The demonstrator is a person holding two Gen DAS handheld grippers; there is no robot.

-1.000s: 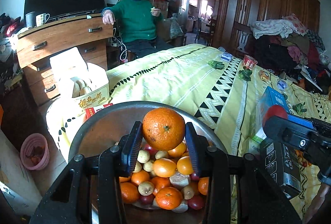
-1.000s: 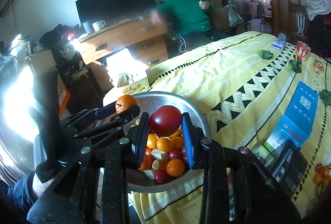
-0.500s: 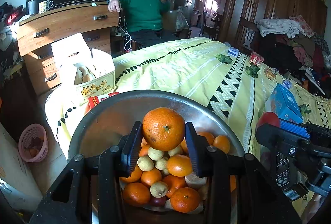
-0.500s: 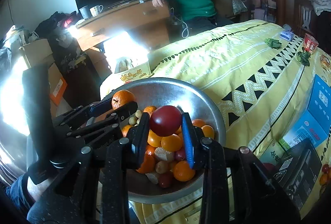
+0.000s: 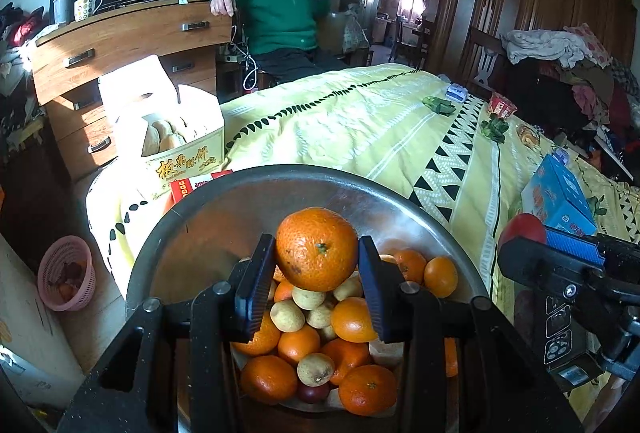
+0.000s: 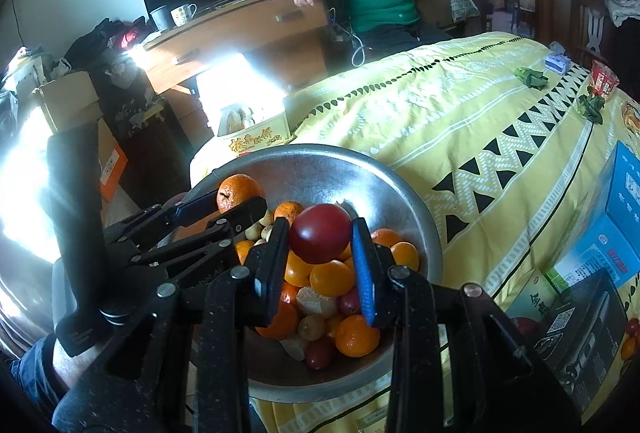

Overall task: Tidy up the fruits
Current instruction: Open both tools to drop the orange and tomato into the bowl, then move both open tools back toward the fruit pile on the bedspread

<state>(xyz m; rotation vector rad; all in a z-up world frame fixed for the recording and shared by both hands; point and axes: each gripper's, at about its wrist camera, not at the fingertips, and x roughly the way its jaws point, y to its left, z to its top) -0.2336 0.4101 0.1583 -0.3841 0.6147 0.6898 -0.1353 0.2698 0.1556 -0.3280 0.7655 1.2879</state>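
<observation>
The left gripper [image 5: 316,273] clenched an orange [image 5: 316,249] above the metal bowl [image 5: 224,209]; at its 3 o'clock, the right gripper [image 6: 320,257] clenched a red fruit [image 6: 320,233].

Both wrist views look closely into the bowl [image 5: 208,217].

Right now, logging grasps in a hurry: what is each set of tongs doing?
Left tongs: closed on an orange, above the metal bowl.
Right tongs: closed on a red fruit, above the same bowl.
</observation>
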